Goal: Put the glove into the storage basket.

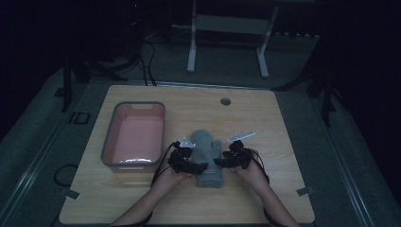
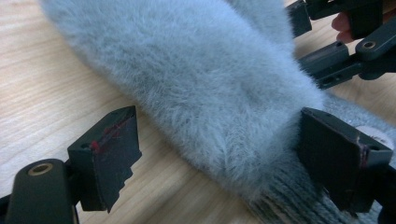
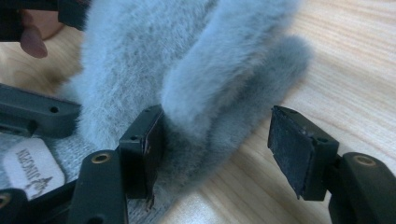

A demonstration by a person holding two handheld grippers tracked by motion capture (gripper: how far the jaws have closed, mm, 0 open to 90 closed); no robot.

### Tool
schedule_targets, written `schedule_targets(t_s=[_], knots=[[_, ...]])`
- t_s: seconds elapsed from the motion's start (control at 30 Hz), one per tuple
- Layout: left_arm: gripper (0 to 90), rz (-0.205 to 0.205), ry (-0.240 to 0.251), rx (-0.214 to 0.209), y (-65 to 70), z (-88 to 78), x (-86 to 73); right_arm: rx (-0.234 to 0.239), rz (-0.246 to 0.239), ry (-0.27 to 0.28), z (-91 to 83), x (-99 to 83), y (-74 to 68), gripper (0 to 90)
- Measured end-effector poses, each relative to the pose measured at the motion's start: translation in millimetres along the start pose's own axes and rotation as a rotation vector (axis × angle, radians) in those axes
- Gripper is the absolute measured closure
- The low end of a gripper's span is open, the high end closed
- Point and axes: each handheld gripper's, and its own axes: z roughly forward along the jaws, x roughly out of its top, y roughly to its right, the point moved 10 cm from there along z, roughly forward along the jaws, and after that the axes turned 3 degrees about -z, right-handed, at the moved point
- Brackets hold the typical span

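Mitten (image 1: 206,156), grey and fluffy, lying flat on wooden table (image 1: 283,142), cuff toward the person, thumb on the right side. Placed between both claws, probably for lifting by two edges at once.

Left gripper (image 1: 201,166): jaws apart, straddling the left edge near the ribbed cuff (image 2: 285,205); one pad over the fur, other pad over bare wood, nothing pinched yet. Right gripper (image 1: 220,162): jaws half apart, set around the thumb (image 3: 210,84); inner pad against the fur, outer pad clear of it, so no real hold.

Fur long and soft, likely compressing much under the pads. Small label (image 3: 32,170) on the knitted cuff. Pink bin (image 1: 135,135) beyond the left gripper, well apart.
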Motion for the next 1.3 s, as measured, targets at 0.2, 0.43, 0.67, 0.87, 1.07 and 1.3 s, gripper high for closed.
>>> schedule_targets(t_s=[0.2, 0.43, 0.67, 0.87, 1.07, 1.3], knots=[[14.9, -0.052, -0.027, -0.047, -2.9, 12.5, -2.6, 0.040, 0.014, -0.008, 9.5, -3.0, -4.0, 50.1], [35.3, -0.047, -0.047, -0.146, 2.5, 16.4, -0.6, 0.112, 0.041, -0.002, 12.7, -3.6, -10.3, 71.4], [66.3, -0.011, -0.033, -0.172, 9.1, 11.4, 2.0, 0.084, 0.036, -0.006, 10.3, -3.0, -12.4, 78.1], [73.2, 0.007, -0.023, -0.191, 17.4, 0.9, 8.3, 0.070, 0.018, 0.013, 0.8, -0.3, -17.2, 80.9], [74.0, 0.046, 0.004, -0.217, 24.7, -17.8, 22.1, 0.089, 0.001, 0.051, -19.6, 12.1, -25.6, 81.6], [74.5, 0.080, 0.027, -0.240, 28.9, -43.0, 40.8, 0.090, -0.024, 0.106, -41.4, 31.0, -37.5, 81.9]])
